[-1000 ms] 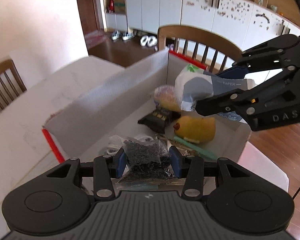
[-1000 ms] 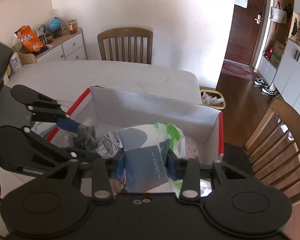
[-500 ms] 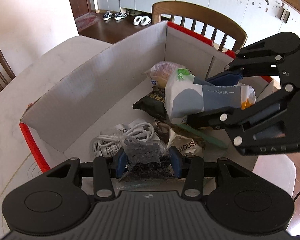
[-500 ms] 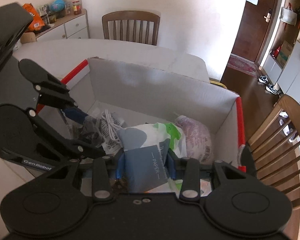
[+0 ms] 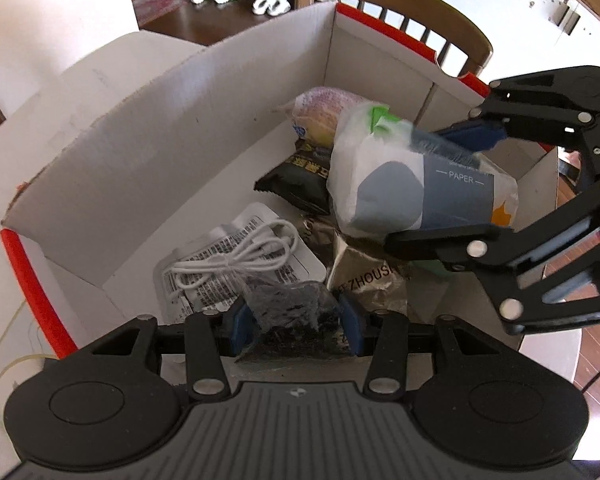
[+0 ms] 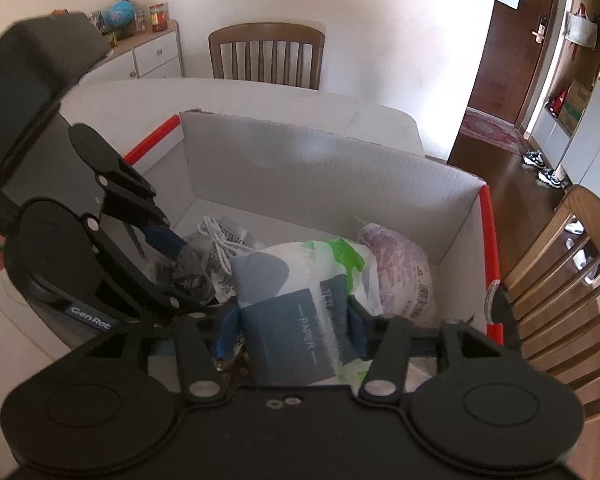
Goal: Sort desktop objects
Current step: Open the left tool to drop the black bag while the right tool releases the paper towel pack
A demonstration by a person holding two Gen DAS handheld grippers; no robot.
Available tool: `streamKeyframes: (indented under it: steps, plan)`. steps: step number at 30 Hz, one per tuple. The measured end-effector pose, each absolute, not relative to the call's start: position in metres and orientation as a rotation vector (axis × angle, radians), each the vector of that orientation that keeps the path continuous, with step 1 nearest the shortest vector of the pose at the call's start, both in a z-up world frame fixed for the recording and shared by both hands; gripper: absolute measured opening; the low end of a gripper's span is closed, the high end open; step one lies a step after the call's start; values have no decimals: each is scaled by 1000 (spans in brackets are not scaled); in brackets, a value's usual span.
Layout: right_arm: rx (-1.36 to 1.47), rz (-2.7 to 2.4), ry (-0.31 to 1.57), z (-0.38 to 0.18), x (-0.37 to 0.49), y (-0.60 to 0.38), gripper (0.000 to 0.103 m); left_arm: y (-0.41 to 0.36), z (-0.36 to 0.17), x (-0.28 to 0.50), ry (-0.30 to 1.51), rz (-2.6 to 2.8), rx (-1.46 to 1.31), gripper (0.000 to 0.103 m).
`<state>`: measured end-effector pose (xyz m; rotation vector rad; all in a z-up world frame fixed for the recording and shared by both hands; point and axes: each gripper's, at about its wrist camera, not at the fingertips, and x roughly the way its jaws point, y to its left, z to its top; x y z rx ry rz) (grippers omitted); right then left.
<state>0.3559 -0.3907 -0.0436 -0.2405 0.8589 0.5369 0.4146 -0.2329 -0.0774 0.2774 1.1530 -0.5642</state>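
An open cardboard box (image 5: 180,140) (image 6: 300,168) with red edges holds the sorted things. My left gripper (image 5: 294,320) (image 6: 192,276) reaches down into its near corner. Its jaws are starting to open, and the pads still touch a clear bag of black bits (image 5: 292,308) (image 6: 188,272). My right gripper (image 6: 293,322) (image 5: 412,186) hangs over the box's middle with its jaws opening. A white, grey and green tissue pack (image 6: 284,280) (image 5: 400,188) marked PAPER sits blurred between its pads, which have spread off its sides.
In the box lie a white cable (image 5: 236,264) on a printed bag, a black snack packet (image 5: 300,180), a pinkish wrapped bun (image 5: 320,108) (image 6: 396,268) and a beige packet (image 5: 364,284). Wooden chairs (image 5: 400,0) (image 6: 264,52) (image 6: 560,280) surround the white table (image 5: 60,120).
Both grippers have sunk lower into the box. The right jaws have widened around the tissue pack. The yellow toy seen before is now hidden under the pack.
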Motion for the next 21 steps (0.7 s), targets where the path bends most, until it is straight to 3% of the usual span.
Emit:
streamKeyframes:
  steps: [4,10,21]
  plan:
    - [-209,567,860,-40,352,-397,66,-232,-80,412,1172,-569,306,64]
    - [-202,576,852,-35,346,-402,69,-230,-75,404,1155,-576,312,73]
    - [-178,578,826,-19,335,-413,72,-232,-58,390,1090,-568,262,74]
